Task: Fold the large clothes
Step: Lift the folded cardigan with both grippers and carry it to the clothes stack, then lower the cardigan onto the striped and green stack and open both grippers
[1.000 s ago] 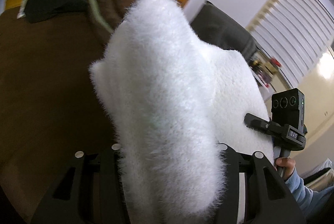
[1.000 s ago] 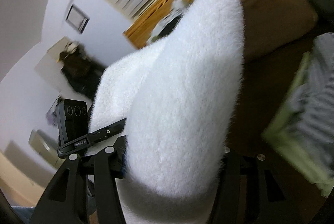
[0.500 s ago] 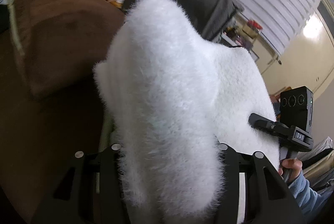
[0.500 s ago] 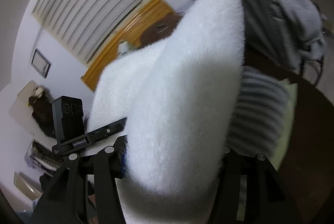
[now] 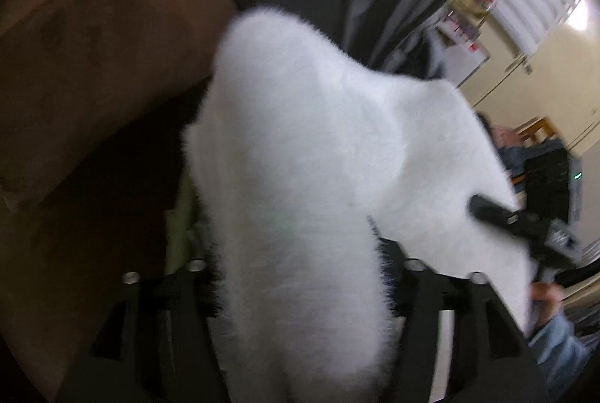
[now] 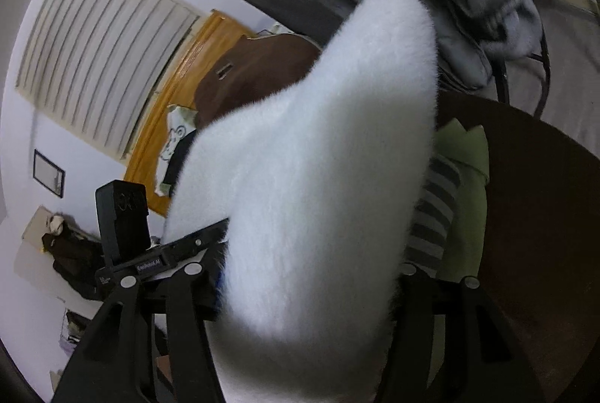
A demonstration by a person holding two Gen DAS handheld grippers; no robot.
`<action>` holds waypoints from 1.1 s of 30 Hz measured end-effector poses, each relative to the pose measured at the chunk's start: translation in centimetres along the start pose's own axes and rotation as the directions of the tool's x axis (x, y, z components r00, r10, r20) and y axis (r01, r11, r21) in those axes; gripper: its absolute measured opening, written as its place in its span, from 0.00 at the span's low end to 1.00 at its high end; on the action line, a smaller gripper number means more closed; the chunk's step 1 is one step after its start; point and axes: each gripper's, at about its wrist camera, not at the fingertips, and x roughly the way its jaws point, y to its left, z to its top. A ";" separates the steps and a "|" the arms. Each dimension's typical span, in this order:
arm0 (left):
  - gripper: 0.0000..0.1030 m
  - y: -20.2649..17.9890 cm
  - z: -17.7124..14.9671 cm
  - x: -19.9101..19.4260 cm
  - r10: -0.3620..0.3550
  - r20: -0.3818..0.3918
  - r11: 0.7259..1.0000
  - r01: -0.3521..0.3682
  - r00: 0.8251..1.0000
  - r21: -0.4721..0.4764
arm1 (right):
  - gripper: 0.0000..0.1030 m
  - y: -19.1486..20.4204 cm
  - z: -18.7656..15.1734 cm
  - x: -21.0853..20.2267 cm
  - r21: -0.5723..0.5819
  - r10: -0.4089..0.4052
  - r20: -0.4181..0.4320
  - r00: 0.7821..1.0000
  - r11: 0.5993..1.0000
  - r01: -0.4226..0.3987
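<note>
Fluffy white garment [image 5: 300, 185] fills the gap between the fingers of both the left hand-held gripper [image 5: 300, 290] and the right hand-held gripper [image 6: 300, 294]; both jaws have just been widening, and whether either still pinches it I cannot tell. Striped folded clothes [image 6: 435, 211] lie just right on the brown bed [image 6: 543, 215].

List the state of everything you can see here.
white fluffy garment: bunched, between both grippers' jaws.
left hand-held gripper: just opened, garment loose between jaws.
right hand-held gripper: just opened slightly, grip unclear.
striped garment: lying on green garment.
</note>
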 end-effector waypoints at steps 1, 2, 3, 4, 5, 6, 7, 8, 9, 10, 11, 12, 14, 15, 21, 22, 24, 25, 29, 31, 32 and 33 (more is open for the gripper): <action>0.72 0.5 -0.3 0.5 0.010 -0.006 1.000 -0.010 1.000 0.001 | 0.57 -0.1 -0.1 0.4 -0.002 -0.012 -0.003 1.000 1.000 0.012; 0.76 0.8 -0.1 0.9 0.013 -0.009 1.000 -0.013 1.000 -0.003 | 0.59 0.2 -0.3 0.5 -0.007 -0.017 -0.003 1.000 1.000 0.017; 0.84 1.2 -0.3 1.1 0.034 0.001 0.999 -0.034 0.999 -0.003 | 0.60 0.0 -0.5 0.7 -0.014 -0.022 0.000 1.000 1.000 0.022; 0.86 1.3 -0.3 1.4 0.059 0.014 0.998 -0.059 0.998 0.009 | 0.61 -0.2 -0.5 0.9 -0.020 -0.023 -0.001 1.000 1.000 0.023; 0.86 1.3 -0.3 1.5 0.061 0.017 0.998 -0.061 0.998 0.014 | 0.62 -0.1 -0.6 0.9 -0.021 -0.019 -0.004 1.000 1.000 0.019; 0.86 1.4 -0.2 1.7 0.056 0.019 0.998 -0.056 0.998 0.014 | 0.62 -0.1 -0.6 0.9 -0.018 -0.016 -0.008 1.000 1.000 0.016; 0.86 1.3 -0.1 1.7 0.056 0.025 0.998 -0.056 0.998 0.016 | 0.63 0.0 -0.6 0.9 -0.018 -0.018 -0.010 1.000 1.000 0.018; 0.86 1.0 0.0 1.7 0.061 0.031 0.998 -0.062 0.998 0.026 | 0.64 0.3 -0.6 0.8 -0.020 -0.022 -0.009 1.000 1.000 0.021; 0.86 0.7 0.1 1.6 0.071 0.039 0.997 -0.073 0.997 0.041 | 0.65 0.3 -0.6 0.7 -0.025 -0.029 -0.009 1.000 0.999 0.029; 0.86 0.5 0.5 1.6 0.077 0.041 0.996 -0.079 0.996 0.050 | 0.65 0.4 -0.6 0.7 -0.026 -0.032 -0.010 0.999 0.999 0.032; 0.86 0.3 0.5 1.6 0.081 0.041 0.995 -0.084 0.996 0.056 | 0.67 0.6 -0.6 0.6 -0.023 -0.037 -0.013 0.999 0.999 0.037; 0.86 0.2 1.4 1.7 0.084 0.042 0.995 -0.086 0.996 0.056 | 0.75 0.9 -0.7 0.4 -0.018 -0.055 -0.017 0.998 0.998 0.055; 0.85 0.5 1.6 0.7 0.088 0.055 0.995 -0.090 0.995 0.042 | 0.92 0.9 -0.6 -0.1 -0.024 -0.123 -0.008 0.992 0.992 0.123; 0.84 0.6 1.5 0.1 0.090 0.065 0.995 -0.092 0.994 0.034 | 0.95 1.1 -0.6 -0.8 -0.023 -0.177 0.004 0.984 0.984 0.177; 0.87 -1.0 2.1 -6.2 0.029 0.171 0.999 -0.034 0.985 0.027 | 0.95 5.5 -1.3 -5.9 -0.165 -0.266 0.118 0.957 0.945 0.283; 0.89 -1.6 1.9 -6.8 0.019 0.180 0.999 -0.026 0.984 0.038 | 0.95 6.4 -1.7 -6.4 -0.207 -0.261 0.132 0.956 0.936 0.284; 0.90 -3.6 1.3 -7.6 0.013 0.182 0.997 -0.027 0.983 0.077 | 0.94 8.9 -3.3 -7.1 -0.329 -0.250 0.160 0.955 0.898 0.291; 0.90 -4.3 1.2 -7.3 0.011 0.175 0.996 -0.027 0.985 0.087 | 0.91 10.1 -4.1 -7.2 -0.387 -0.259 0.176 0.950 0.869 0.309; 0.90 -5.6 -1.0 -7.0 0.006 0.165 0.994 -0.024 0.986 0.107 | 0.40 12.7 -6.5 -5.3 -0.540 -0.307 0.135 0.942 0.774 0.329; 0.90 -5.2 -2.2 -6.8 -0.040 0.166 0.997 0.028 0.985 0.073 | 0.34 12.6 -7.1 -4.0 -0.561 -0.322 0.101 0.942 0.763 0.321; 0.90 -5.1 -2.7 -6.6 -0.057 0.171 0.997 0.048 0.984 0.060 | 0.34 12.3 -7.4 -3.4 -0.561 -0.327 0.093 0.940 0.763 0.321; 0.90 -4.9 -3.4 -6.6 -0.056 0.181 0.997 0.046 0.982 0.060 | 0.34 12.1 -7.8 -3.1 -0.564 -0.333 0.109 0.936 0.755 0.334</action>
